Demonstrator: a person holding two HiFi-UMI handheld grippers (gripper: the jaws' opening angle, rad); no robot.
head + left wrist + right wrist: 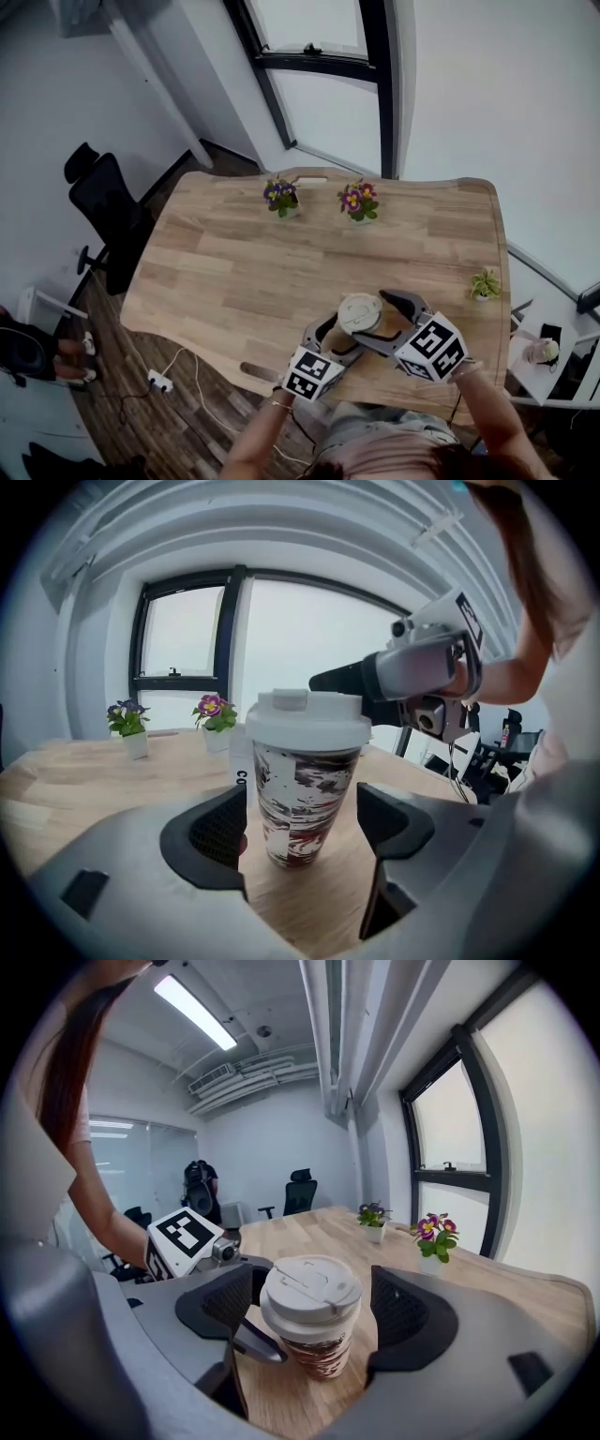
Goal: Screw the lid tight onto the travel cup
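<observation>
Working at the near edge of the wooden desk (234, 272), close in to the body and probably for easy reach with both arms (leaving the two flowering pots (281, 197) at the far edge and the small green plant (485, 284) at the right edge well apart from the job). Holding the left tongs (302, 822) low and level on one side, straddling the lower body of the travel cup (305, 780) with jaws apart, pads (220, 832) sitting just beside the wall on either side and not visibly pressing on it; seemingly lining up to clamp the body and stop it from spinning. Holding the right tongs (311, 1302) higher and on the opposite side, angling down, jaws likewise apart with narrow gaps on both sides of the lid (310, 1288), apparently aiming for a grip on the top part alone, the part needing the twist. Standing the travel cup upright on the desk between both pairs of jaws, marbled dark-and-white wall showing below, neither lifting nor tilting. Sitting the white lid flat and level on top, sip flap facing up; not being able to tell from these views about the thread being tight or loose. Judging the tightening as not yet begun: needing first a firm close low down, then a close around the lid and a turn, watching for the light cup skidding or tipping under a lopsided squeeze.
</observation>
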